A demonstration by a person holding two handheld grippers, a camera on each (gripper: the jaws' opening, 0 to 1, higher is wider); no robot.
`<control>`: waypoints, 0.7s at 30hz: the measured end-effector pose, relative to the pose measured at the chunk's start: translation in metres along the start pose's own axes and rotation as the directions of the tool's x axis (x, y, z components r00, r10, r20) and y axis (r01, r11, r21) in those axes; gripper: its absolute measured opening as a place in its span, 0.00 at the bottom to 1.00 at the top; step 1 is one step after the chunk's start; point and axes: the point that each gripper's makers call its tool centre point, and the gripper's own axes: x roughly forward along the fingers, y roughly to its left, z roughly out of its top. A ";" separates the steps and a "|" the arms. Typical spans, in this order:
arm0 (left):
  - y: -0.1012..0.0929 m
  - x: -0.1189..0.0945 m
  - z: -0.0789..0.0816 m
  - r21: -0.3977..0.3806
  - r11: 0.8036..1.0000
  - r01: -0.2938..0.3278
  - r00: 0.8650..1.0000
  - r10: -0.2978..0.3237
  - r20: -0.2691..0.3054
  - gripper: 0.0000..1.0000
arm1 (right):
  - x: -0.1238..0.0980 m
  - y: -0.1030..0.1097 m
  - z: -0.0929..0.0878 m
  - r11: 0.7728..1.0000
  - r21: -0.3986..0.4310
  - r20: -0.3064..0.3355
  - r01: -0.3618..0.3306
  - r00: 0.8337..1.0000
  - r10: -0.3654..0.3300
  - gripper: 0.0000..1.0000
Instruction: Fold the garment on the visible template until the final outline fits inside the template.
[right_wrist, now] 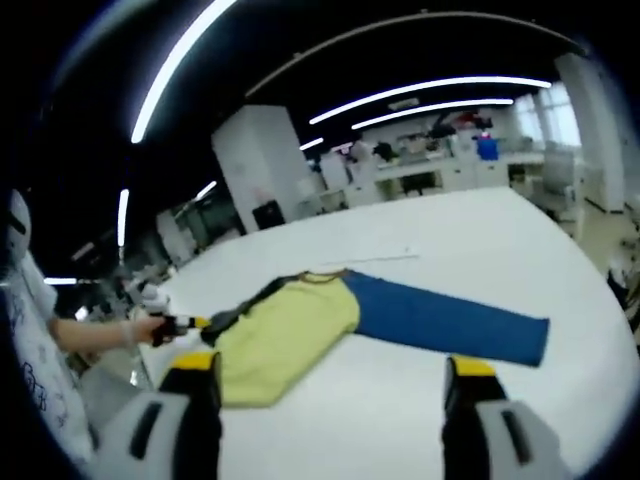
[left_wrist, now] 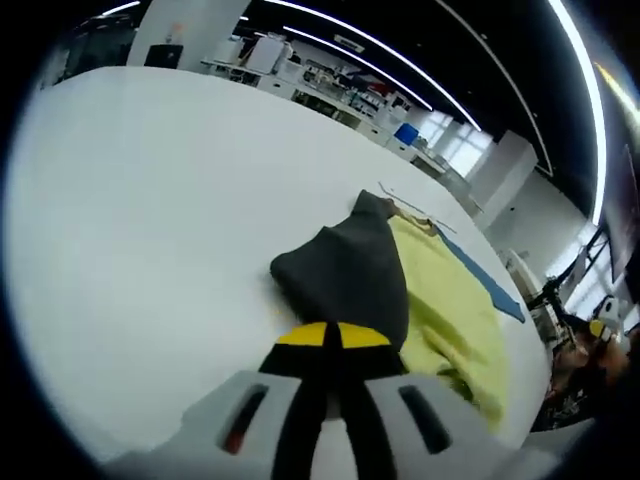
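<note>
Garment (left_wrist: 420,290) sleeve, clenched in left tool (left_wrist: 333,340) at frame centre, could slip mid-fold; right tool (right_wrist: 335,385) hangs released.

White table (right_wrist: 470,235), plain top, runs wide across both views. Garment (right_wrist: 285,335) lies flat on it in the right gripper view: yellow body at about 8 o'clock from frame centre, dark sleeve (left_wrist: 345,270) at its 9 o'clock edge, and the blue template (right_wrist: 440,322) touching it and stretching out toward 4 o'clock. A thin pale strip (right_wrist: 385,259) lies on the top just past the garment, at 12 o'clock from the blue.
</note>
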 end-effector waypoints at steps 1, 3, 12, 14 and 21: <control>-0.007 -0.001 0.007 0.014 1.000 0.019 1.000 -0.019 0.021 0.00 | 0.000 0.000 0.000 1.000 -0.001 -0.001 -0.001 1.000 0.001 0.92; -0.017 -0.003 0.017 0.037 0.999 0.040 0.998 -0.042 0.041 0.00 | 0.002 0.002 0.000 1.000 0.000 -0.001 -0.006 1.000 0.006 0.91; -0.078 -0.005 0.055 0.228 0.962 0.150 0.983 -0.170 0.074 0.00 | 0.006 0.012 0.006 0.999 0.013 0.014 -0.030 0.999 0.030 0.90; -0.101 -0.002 0.055 0.262 0.950 0.168 0.979 -0.191 0.064 0.00 | 0.007 0.013 0.007 0.999 0.011 0.012 -0.034 0.999 0.034 0.90; -0.139 0.021 0.034 0.253 0.936 0.246 0.966 -0.258 0.013 0.00 | 0.008 0.015 0.004 0.999 0.013 0.008 -0.034 0.999 0.034 0.88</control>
